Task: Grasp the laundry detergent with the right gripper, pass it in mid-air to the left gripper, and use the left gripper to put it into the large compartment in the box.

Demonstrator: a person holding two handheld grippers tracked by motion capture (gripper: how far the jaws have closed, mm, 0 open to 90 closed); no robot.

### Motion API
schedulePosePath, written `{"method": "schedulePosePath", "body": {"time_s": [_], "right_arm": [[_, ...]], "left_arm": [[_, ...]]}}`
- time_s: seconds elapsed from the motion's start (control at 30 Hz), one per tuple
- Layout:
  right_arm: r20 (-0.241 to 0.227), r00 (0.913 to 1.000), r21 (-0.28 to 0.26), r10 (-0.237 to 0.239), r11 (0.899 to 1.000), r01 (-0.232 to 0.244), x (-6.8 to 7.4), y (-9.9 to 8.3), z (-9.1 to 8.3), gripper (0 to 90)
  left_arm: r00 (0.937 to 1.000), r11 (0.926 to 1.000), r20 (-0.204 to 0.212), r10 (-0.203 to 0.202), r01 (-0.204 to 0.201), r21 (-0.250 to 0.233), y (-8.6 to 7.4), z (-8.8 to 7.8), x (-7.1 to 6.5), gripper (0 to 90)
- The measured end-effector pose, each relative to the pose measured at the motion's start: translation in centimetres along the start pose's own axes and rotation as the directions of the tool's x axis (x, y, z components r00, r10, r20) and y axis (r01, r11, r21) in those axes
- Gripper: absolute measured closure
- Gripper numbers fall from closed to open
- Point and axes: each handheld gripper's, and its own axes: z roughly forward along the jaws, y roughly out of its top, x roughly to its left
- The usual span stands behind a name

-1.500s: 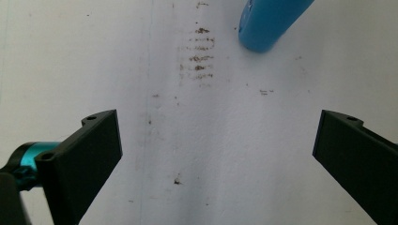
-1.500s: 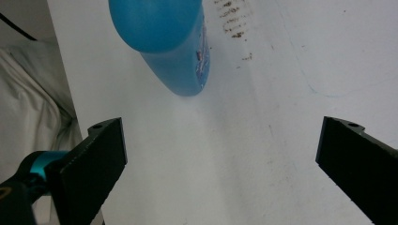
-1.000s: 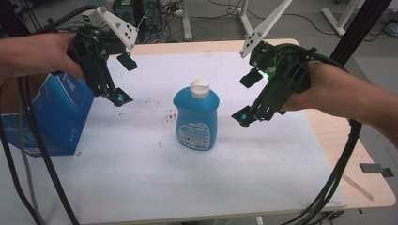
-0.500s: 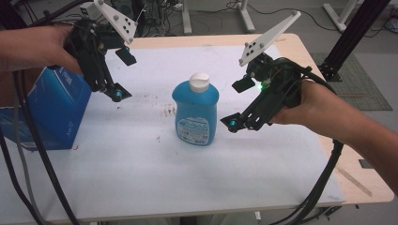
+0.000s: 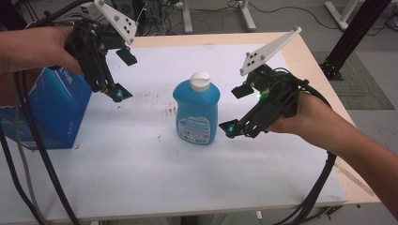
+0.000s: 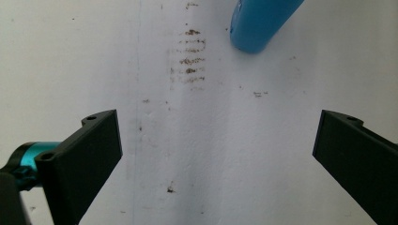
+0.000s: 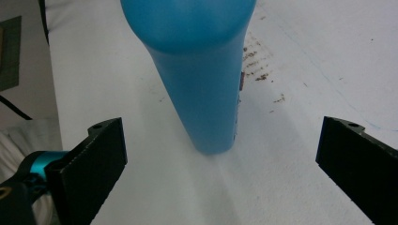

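Note:
A blue bottle [image 5: 197,112] with a white cap stands upright in the middle of the white-covered table [image 5: 141,178]. My right gripper [image 5: 236,108] is open just to the bottle's right, its jaws spread wide and close to the bottle's side without touching it. In the right gripper view the bottle [image 7: 197,70] rises straight ahead between the open jaws of the right gripper [image 7: 220,159]. My left gripper [image 5: 123,76] hangs open above the table, up and left of the bottle. In the left gripper view the bottle's base [image 6: 260,23] sits at the top, beyond the open left gripper [image 6: 216,154].
A blue box [image 5: 51,110] stands at the table's left edge, under the left hand. Brown smudges [image 5: 166,111] mark the sheet left of the bottle. Bare wooden tabletop [image 5: 328,61] shows along the right and far sides. Cables trail off the front from both grippers.
My right gripper has moved left and down, closing in on the bottle's right side. The left gripper has stayed about where it was, still open.

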Motion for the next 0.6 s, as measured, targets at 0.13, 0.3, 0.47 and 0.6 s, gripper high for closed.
{"method": "schedulePosePath", "body": {"time_s": [0.13,0.3,0.47,0.6], "right_arm": [[-0.002,1.0000,-0.016,0.005,1.000,-0.005,0.0,0.0,0.4,1.5],[-0.005,1.0000,-0.025,-0.001,1.000,0.001,-0.1,0.1,1.1,1.5],[-0.016,0.9999,-0.036,-0.003,0.999,0.002,0.0,0.3,2.0,1.5],[-0.013,0.9999,-0.042,-0.006,0.999,0.005,0.0,0.3,2.8,1.5]], "left_arm": [[1.0000,1.0000,0.000,0.002,-0.002,0.001,0.0,0.1,0.0,1.7],[1.0000,1.0000,-0.002,0.002,-0.002,0.002,0.0,0.0,0.0,1.7],[1.0000,1.0000,0.000,0.002,-0.002,0.000,-0.1,0.0,0.0,1.6],[1.0000,1.0000,0.002,0.002,-0.002,0.000,-0.2,0.0,0.0,1.7]]}}
